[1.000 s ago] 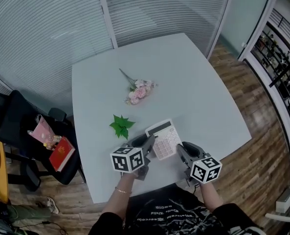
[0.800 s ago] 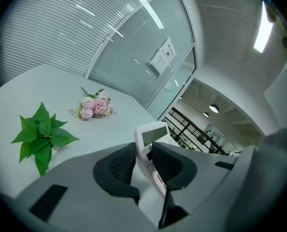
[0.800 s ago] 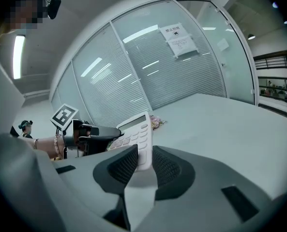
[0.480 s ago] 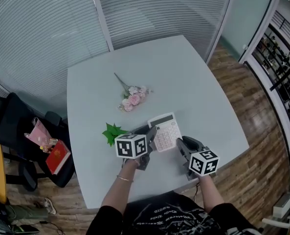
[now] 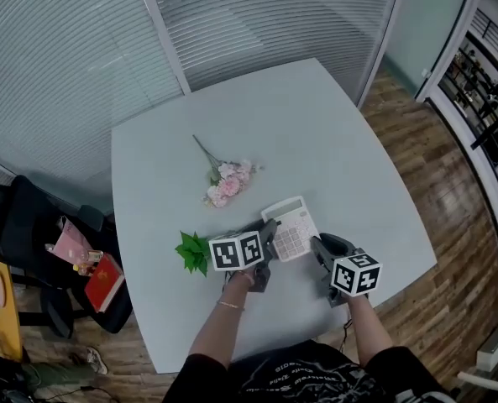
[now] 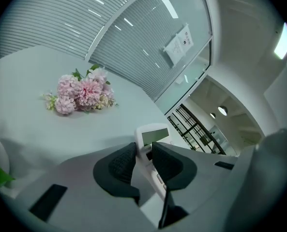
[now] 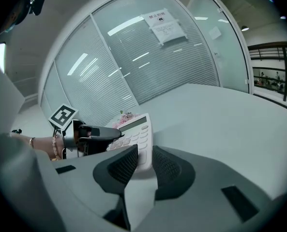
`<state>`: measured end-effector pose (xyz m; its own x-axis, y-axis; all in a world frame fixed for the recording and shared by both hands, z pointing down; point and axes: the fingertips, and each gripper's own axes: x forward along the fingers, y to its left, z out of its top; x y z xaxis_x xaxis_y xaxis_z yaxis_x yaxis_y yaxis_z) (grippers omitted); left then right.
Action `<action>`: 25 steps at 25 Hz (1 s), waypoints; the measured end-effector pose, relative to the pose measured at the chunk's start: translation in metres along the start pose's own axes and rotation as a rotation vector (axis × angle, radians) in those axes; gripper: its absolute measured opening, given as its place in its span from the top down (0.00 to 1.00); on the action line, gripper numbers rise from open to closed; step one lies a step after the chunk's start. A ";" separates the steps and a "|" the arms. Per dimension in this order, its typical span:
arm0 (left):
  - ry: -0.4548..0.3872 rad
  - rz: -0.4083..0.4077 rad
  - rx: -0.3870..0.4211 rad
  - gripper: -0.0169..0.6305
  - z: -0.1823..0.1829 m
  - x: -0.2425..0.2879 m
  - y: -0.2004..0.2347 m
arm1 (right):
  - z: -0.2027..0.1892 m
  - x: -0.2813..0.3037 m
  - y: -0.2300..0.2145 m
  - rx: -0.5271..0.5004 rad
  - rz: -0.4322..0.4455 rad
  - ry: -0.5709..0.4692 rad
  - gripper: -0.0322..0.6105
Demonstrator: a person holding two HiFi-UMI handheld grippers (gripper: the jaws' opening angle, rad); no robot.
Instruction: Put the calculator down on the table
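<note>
Calculator (image 5: 290, 229) was held btwn both grippers over the near part of the table (image 5: 316, 116), a little right of centre and not far from the near edge. Left gripper (image 5: 268, 233) was clamped on its left long edge. In the left gripper view the pads sat tight on the white casing w/ the display end sticking out beyond them. Right gripper (image 5: 317, 246) was clenched on the near-right side, and its own view showed the key end of the calculator (image 7: 136, 132) pinched btwn the pads.

Long axis ran approx. near-to-far, w/ the display at the far end and the keys toward the person. Calculator looked tilted, display end higher. Couldn't tell whether the underside was touching the tabletop, though it seemed just clear of it.

Key relation: the bare table lay directly under the calculator, so the set-down looked like a straight lowering w/ no sideways shift. Both grippers were equally near, one each side, and would prob. need to let go together so it lands flat.

Pink flowers (image 5: 226, 183) lay farther off to the left and a green leaf sprig (image 5: 194, 250) just left of the left gripper. Neither was under the calculator.
</note>
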<state>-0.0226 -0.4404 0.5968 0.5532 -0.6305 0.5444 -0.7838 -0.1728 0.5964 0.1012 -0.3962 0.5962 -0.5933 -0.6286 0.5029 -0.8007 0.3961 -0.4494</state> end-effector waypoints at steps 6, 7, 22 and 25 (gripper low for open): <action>0.024 0.028 -0.089 0.79 -0.006 0.027 0.013 | 0.000 0.018 -0.022 0.032 0.005 0.030 0.79; 0.029 0.034 -0.090 0.79 -0.005 0.031 0.015 | 0.000 0.022 -0.025 0.034 0.005 0.033 0.79; 0.068 0.092 -0.065 0.79 -0.006 0.055 0.029 | -0.009 0.046 -0.046 0.026 -0.020 0.106 0.79; 0.055 0.093 -0.053 0.79 -0.007 0.056 0.029 | -0.012 0.047 -0.047 0.010 -0.031 0.116 0.79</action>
<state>-0.0130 -0.4755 0.6484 0.4948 -0.5993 0.6292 -0.8170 -0.0742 0.5718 0.1095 -0.4362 0.6497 -0.5744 -0.5585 0.5984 -0.8182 0.3705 -0.4396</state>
